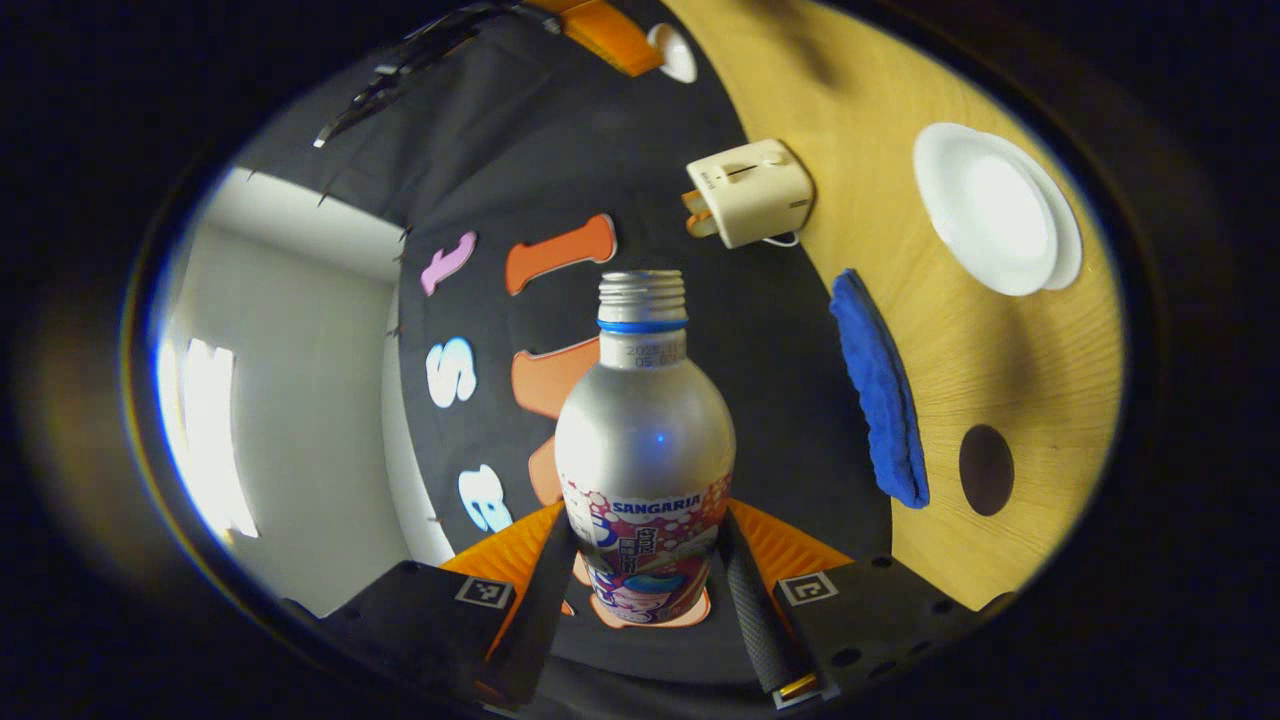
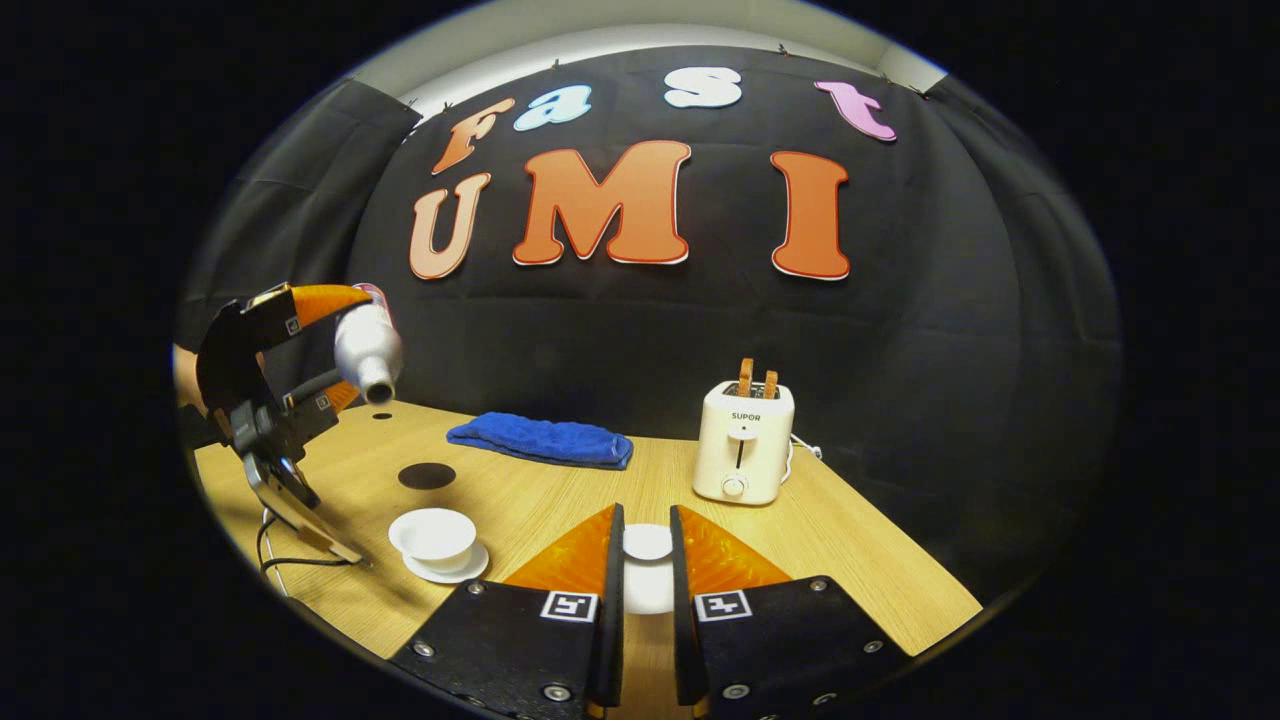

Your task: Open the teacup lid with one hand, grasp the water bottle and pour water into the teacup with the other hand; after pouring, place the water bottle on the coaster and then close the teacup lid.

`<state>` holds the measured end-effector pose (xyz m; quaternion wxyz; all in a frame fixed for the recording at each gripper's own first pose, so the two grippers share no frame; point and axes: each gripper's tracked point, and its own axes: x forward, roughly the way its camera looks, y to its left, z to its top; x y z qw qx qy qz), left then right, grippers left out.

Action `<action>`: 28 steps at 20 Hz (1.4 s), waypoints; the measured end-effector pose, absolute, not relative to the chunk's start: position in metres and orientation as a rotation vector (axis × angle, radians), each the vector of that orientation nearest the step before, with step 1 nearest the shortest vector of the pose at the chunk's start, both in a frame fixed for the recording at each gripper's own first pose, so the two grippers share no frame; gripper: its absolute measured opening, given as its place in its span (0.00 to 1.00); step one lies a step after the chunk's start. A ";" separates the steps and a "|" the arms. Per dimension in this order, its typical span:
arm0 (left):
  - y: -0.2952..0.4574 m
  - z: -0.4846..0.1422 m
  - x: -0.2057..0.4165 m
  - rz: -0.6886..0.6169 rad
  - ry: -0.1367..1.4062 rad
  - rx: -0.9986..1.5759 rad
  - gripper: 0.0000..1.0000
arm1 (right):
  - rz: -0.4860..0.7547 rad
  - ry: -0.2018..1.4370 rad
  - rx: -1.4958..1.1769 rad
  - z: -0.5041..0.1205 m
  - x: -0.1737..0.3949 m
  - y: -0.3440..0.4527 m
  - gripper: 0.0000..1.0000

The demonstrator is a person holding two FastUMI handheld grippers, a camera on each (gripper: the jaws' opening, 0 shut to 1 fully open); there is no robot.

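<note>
A silver water bottle (image 1: 645,440) with its cap off lies between my left gripper's (image 1: 645,545) fingers, which are shut on its printed lower half. In the right gripper view that bottle (image 2: 368,352) hangs tilted in the air, mouth down, above and left of the open white teacup (image 2: 435,536) on its saucer. No water stream is visible. My right gripper (image 2: 645,522) is shut on the white teacup lid (image 2: 647,545), held above the table to the right of the cup. The dark round coaster (image 2: 426,476) lies just behind the cup. In the left gripper view the teacup (image 1: 995,210) and coaster (image 1: 986,470) sit on the wooden table.
A folded blue cloth (image 2: 540,440) lies at the back of the wooden table (image 2: 860,570), and a cream toaster (image 2: 743,442) stands right of it. A dark cable (image 2: 275,562) runs along the table's left edge. The same cloth (image 1: 880,390) and toaster (image 1: 750,192) appear in the left gripper view.
</note>
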<state>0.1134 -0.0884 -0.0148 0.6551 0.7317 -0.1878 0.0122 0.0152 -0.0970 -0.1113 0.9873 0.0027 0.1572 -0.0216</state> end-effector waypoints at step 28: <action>-0.024 -0.086 0.195 -0.048 0.083 -0.078 0.77 | 0.138 0.306 -0.006 -0.099 0.058 -0.002 0.21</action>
